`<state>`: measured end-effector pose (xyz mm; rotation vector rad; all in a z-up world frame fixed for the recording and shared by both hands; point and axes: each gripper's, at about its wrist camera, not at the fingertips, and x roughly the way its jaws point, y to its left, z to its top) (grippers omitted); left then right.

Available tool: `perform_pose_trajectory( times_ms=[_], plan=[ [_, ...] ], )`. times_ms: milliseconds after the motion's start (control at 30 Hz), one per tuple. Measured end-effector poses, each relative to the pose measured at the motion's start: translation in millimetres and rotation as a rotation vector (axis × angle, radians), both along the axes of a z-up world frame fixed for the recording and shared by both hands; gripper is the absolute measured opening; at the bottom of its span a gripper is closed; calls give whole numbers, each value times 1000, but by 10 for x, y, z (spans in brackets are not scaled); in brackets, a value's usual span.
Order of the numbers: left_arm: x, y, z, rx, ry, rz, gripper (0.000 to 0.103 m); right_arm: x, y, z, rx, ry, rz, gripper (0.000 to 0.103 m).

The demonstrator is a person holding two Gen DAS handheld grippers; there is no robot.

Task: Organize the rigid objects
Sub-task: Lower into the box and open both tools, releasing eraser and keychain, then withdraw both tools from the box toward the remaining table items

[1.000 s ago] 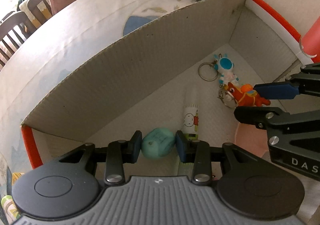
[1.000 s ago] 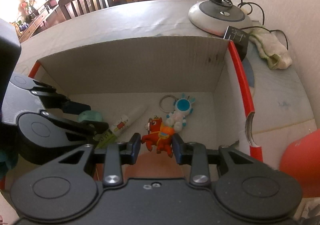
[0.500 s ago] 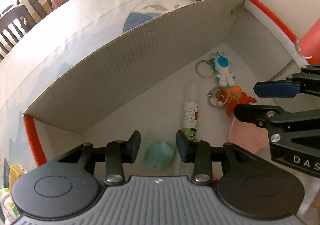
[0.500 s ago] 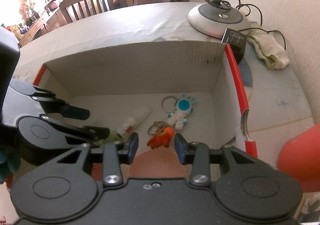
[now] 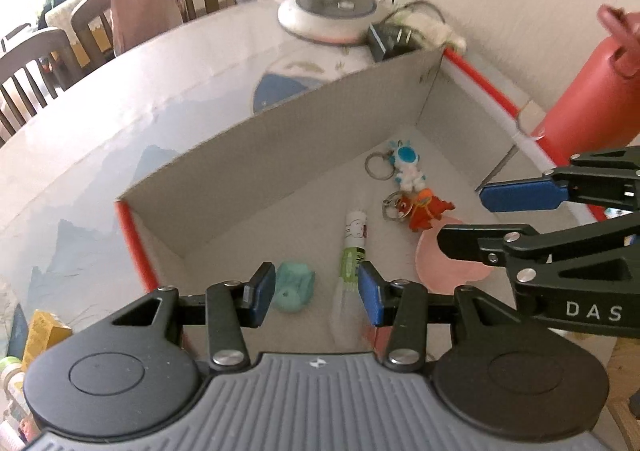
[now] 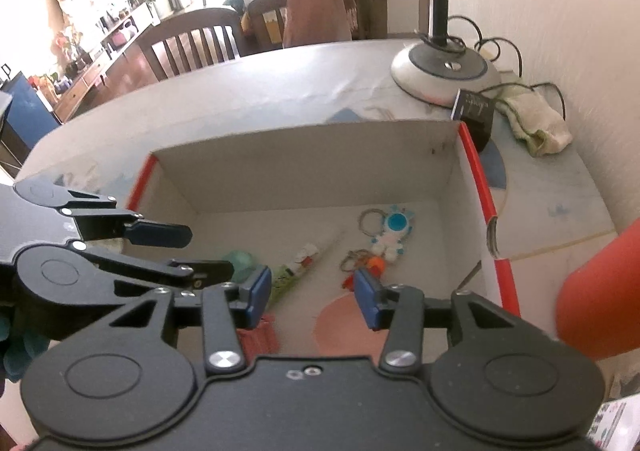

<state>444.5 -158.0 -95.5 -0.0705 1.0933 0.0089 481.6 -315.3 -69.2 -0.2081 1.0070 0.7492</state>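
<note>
cardboard box (image 5: 280,155), red-edged, open top, on a table (image 5: 120,123); all places given relative to this box.
- teal toy (image 5: 294,285): on the box floor, near-left corner, lying loose.
- white tube (image 5: 354,247) with cartoon print: on the floor, mid-box, just right of the teal toy, not touching it.
- orange keychain figure (image 5: 426,209): on the floor, right of the tube, ring attached.
- blue-and-white keychain figure (image 5: 408,167): on the floor toward the far wall, just beyond the orange one.
- pink disc (image 5: 444,263): on the floor, near-right side.
- left gripper (image 5: 316,293): above the near edge, jaws wide, holding nothing.
- right gripper (image 6: 312,293): above the near-right side, jaws wide, holding nothing.
- lamp base (image 6: 444,71): outside, behind the far-right corner.
- red bottle (image 5: 592,95): outside, beside the right wall.
</note>
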Motion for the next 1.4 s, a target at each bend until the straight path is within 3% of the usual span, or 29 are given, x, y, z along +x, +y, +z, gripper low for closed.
perform_pose_trajectory(
  times_ms=[633, 733, 1000, 1100, 1267, 1400],
  plan=[
    [-1147, 485, 728, -75, -208, 41, 45, -971, 278, 580, 178, -59, 21, 63],
    [-1380, 615, 807, -74, -238, 57, 54, -1154, 368, 629, 190, -72, 32, 64],
    [-1951, 955, 910, -48, -293, 93, 55, -1620, 620, 706, 247, -84, 80, 73],
    [-2144, 1100, 926, -45, -307, 113, 63, -1783, 730, 714, 256, -88, 98, 75],
    [-2469, 1357, 935, -63, -326, 146, 64, -2031, 924, 696, 262, -91, 130, 81],
    [-2695, 1498, 923, -52, -346, 167, 75, -2194, 1048, 696, 274, -97, 148, 85]
  ],
)
